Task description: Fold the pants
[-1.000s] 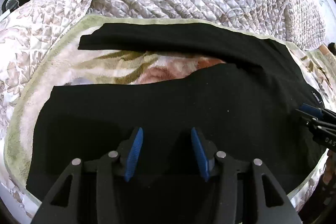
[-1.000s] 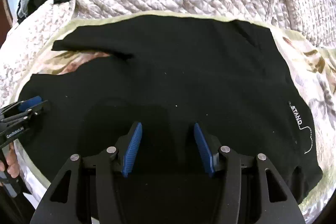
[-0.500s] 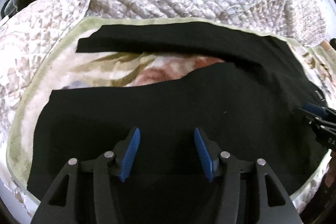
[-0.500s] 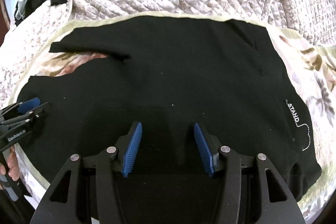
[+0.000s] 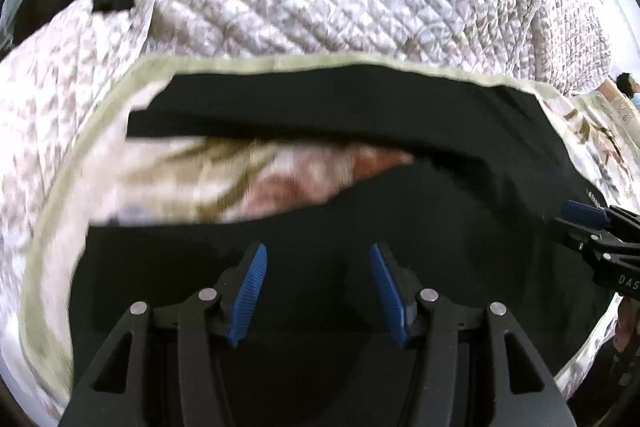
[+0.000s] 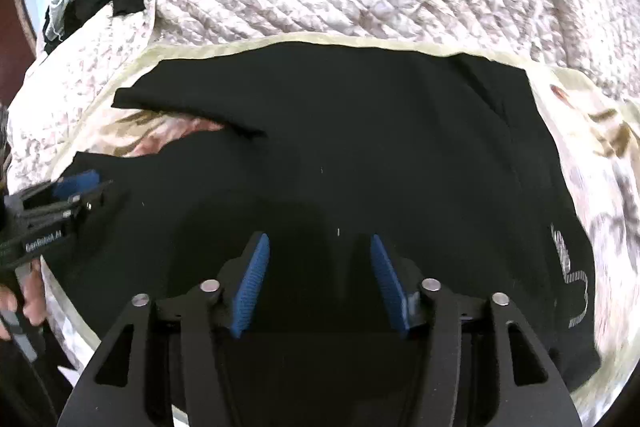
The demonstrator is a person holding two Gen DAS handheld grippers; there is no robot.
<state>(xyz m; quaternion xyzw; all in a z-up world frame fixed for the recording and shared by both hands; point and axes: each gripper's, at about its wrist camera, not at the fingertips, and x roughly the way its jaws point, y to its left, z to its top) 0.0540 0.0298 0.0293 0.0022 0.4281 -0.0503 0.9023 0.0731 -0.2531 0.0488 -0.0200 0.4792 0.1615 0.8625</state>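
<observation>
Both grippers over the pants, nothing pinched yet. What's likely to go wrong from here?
1. The black pants lie on a loose floral blanket; a deep pinch by the left gripper or right gripper, both open, may grab the blanket too.
2. The two legs are splayed, with blanket showing between them, so the fold may end up uneven.
3. Black fabric hides the edges and layers, so a grip could catch one layer only.

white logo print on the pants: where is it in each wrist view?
Left wrist: the white logo print sits at the far right edge on the black pants, just above the right gripper, mostly cut off.
Right wrist: the print runs down the lower right.
Shared landmark: the floral gap between the two legs.
</observation>
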